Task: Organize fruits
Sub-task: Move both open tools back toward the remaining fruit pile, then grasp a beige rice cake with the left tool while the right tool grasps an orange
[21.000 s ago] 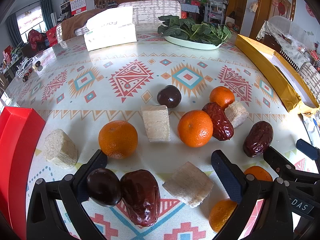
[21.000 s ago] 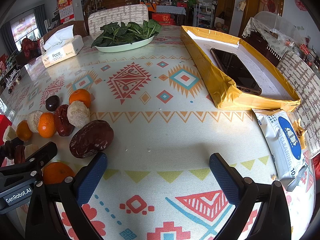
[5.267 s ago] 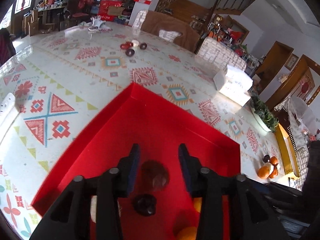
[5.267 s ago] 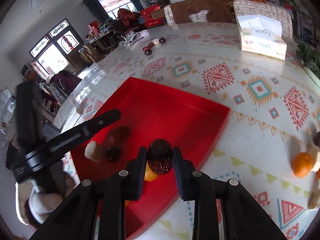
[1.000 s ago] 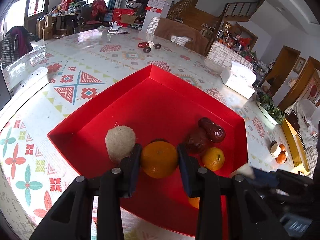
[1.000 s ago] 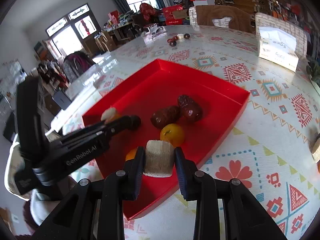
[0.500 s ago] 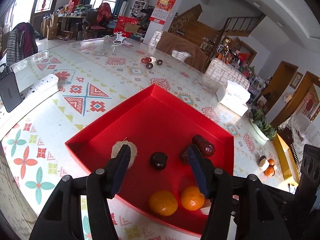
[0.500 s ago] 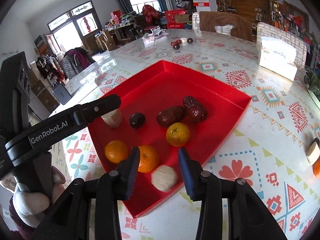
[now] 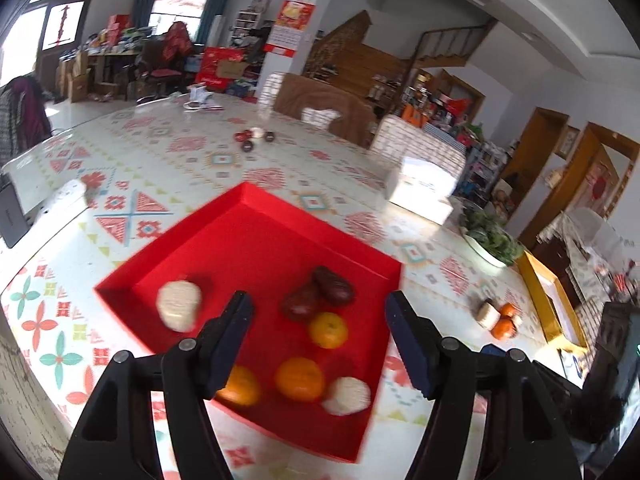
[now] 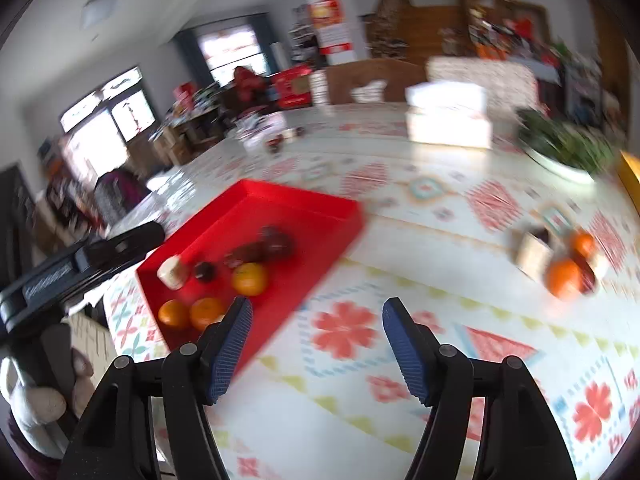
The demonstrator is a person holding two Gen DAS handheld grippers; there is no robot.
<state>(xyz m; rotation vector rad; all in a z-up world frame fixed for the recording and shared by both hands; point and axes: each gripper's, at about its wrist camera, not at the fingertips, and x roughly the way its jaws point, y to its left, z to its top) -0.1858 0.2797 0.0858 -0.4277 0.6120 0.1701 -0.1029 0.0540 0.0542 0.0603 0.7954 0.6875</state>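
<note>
The red tray (image 9: 256,220) (image 10: 320,216) holds three oranges (image 9: 299,378), two dark red dates (image 9: 333,285), a dark plum (image 10: 204,271) and two pale rice cakes (image 9: 178,310). My left gripper (image 9: 320,340) is open and empty, above the tray's near edge. My right gripper (image 10: 316,340) is open and empty, over the tablecloth just right of the tray. A small pile of loose fruit (image 10: 568,268) (image 9: 498,318) with oranges and a rice cake lies further right on the table.
A white tissue box (image 10: 448,120) and a plate of greens (image 10: 564,152) stand at the back. A yellow box (image 9: 548,300) is at the right. A few small items (image 9: 254,138) lie at the far side. A power strip (image 9: 60,204) lies left.
Both grippers have opened wider and pulled back from the tray. The right gripper has swung right, toward the loose fruit pile; its view is blurred with motion.
</note>
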